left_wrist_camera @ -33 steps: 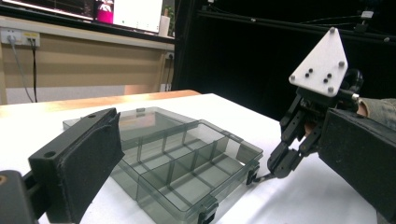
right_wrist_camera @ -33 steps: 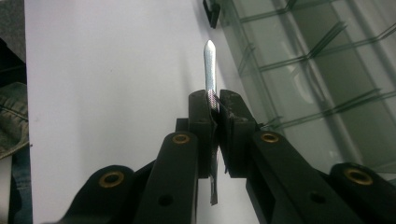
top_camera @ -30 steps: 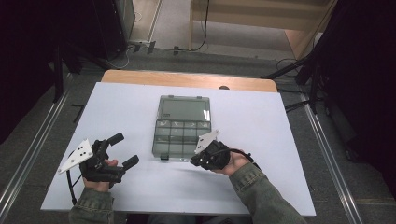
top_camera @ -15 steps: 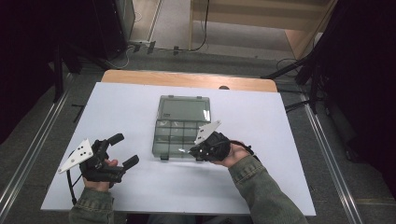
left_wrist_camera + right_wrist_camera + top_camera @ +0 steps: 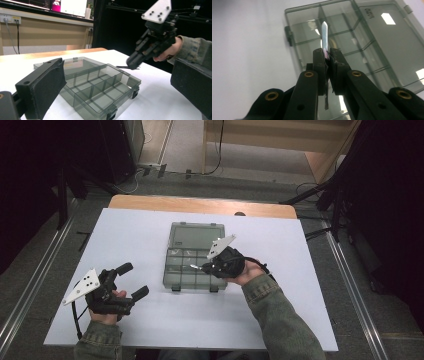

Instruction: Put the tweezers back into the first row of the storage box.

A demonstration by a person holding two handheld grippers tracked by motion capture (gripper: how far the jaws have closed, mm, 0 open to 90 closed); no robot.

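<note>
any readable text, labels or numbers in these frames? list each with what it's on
Embossed mark on the organizer box lid, near its corner: a few characters, too blurred and turned to read.
Screens in the background of the left gripper view: no legible text.
Nothing else carries text.

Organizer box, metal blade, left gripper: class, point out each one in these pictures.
organizer box [image 5: 187,279], high view, on a front compartment's floor.
metal blade [image 5: 324,35], right gripper view, on its flat middle.
left gripper [image 5: 132,280], high view, midway between its open jaws.
</note>
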